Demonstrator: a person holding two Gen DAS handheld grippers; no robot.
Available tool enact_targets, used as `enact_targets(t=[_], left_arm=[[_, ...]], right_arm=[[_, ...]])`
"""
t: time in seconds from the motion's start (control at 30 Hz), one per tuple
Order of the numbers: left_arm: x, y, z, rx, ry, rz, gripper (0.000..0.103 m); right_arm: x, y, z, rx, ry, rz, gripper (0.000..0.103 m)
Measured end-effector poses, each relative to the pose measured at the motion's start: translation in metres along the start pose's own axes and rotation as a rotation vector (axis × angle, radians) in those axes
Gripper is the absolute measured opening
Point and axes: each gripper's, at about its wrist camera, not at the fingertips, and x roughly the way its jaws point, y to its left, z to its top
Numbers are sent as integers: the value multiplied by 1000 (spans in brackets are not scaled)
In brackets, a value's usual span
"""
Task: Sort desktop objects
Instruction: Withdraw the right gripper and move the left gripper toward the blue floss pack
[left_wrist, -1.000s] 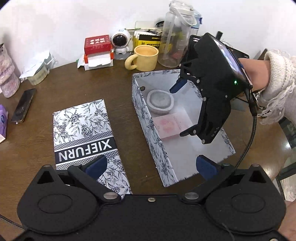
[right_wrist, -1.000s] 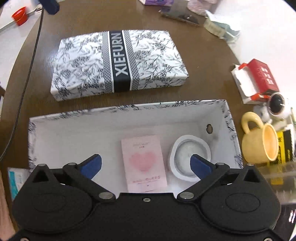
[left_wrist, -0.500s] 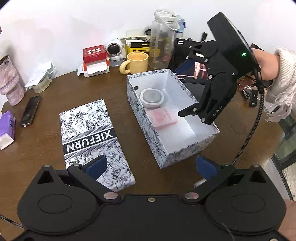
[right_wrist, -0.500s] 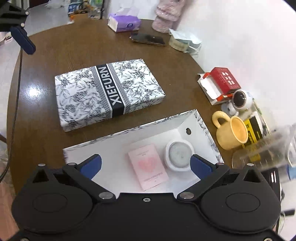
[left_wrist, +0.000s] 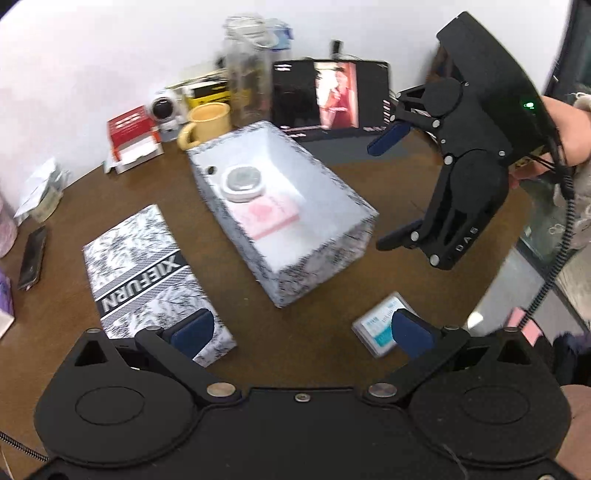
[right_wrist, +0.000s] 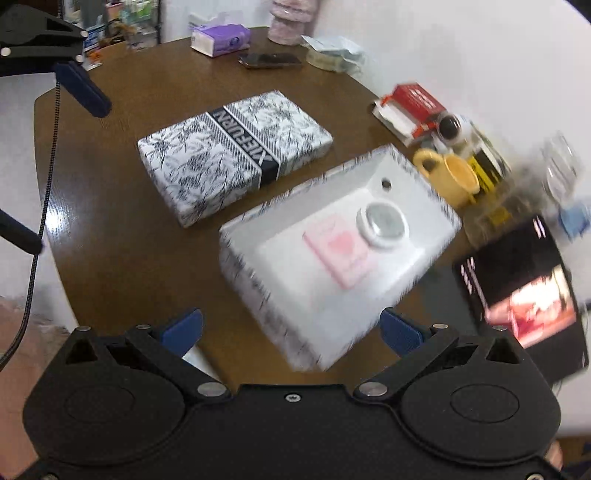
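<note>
An open box (left_wrist: 321, 258) (right_wrist: 251, 266) with a black-and-white leaf pattern stands mid-table. It holds a round white tin (left_wrist: 242, 182) (right_wrist: 382, 225) and a flat pink packet (left_wrist: 266, 218) (right_wrist: 340, 251). Its lid (left_wrist: 147, 266) (right_wrist: 229, 155), marked XIEFURN, lies flat beside it. A small blue-and-white packet (left_wrist: 376, 325) lies on the table just past my left gripper's right finger. My left gripper (left_wrist: 301, 332) (right_wrist: 51, 164) is open and empty, near the table's front. My right gripper (right_wrist: 291, 330) (left_wrist: 388, 192) hangs open and empty in the air, off the box's right side.
Along the wall stand a yellow mug (left_wrist: 207, 122) (right_wrist: 454, 175), a red carton (left_wrist: 131, 129), a clear bottle (left_wrist: 247, 74) and a dark lit screen (left_wrist: 328, 98) (right_wrist: 524, 288). A phone (left_wrist: 33, 253) (right_wrist: 269, 59) and a purple tissue pack (right_wrist: 219, 38) lie at the far left.
My right gripper has lifted out from over the box and swung away to its right. Both views have pulled back; the blue-and-white packet has come into sight.
</note>
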Motion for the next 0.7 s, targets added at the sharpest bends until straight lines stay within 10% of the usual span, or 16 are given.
enact_targets(t=[0.7], left_arm=[[68, -75, 4, 286, 102, -87, 103]], right_arm=[[-17, 37, -102, 242, 38, -46, 103]])
